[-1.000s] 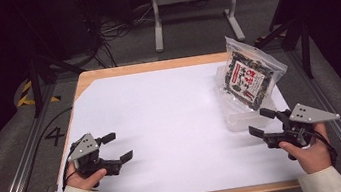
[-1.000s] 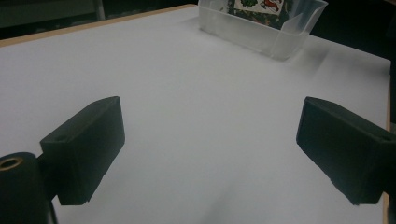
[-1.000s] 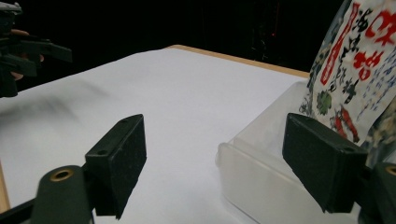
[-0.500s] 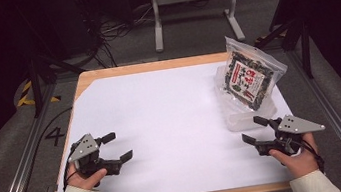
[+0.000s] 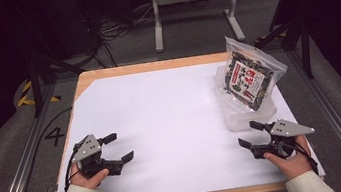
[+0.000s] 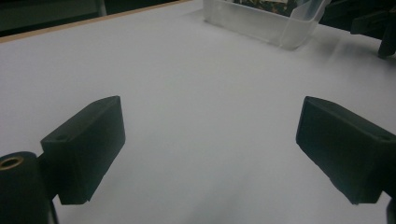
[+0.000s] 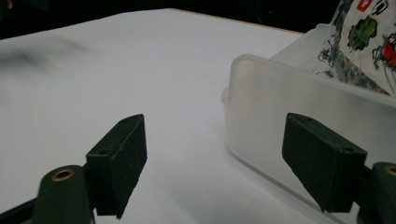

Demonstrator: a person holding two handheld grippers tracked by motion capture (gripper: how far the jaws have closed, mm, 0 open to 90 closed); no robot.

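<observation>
A clear plastic container point(image 5: 246, 113) stands at the table's right side, with a printed snack bag point(image 5: 249, 75) leaning in it and sticking out over its far rim. My right gripper point(image 5: 248, 134) is open, low near the front right, just in front of the container. In the right gripper view the container's wall point(image 7: 299, 116) rises close behind the right jaw, with the bag point(image 7: 369, 37) above it. My left gripper point(image 5: 119, 147) rests open at the front left over bare table, nothing between its jaws. The container point(image 6: 261, 21) shows far off in the left gripper view.
The table point(image 5: 162, 122) has a white top with a wooden edge. Dark floor, cables and a metal stand point(image 5: 194, 7) lie beyond the far edge. Rails run along both sides of the table.
My right gripper has slid left and slightly nearer the front edge, staying open. The left gripper, container and bag have not moved.
</observation>
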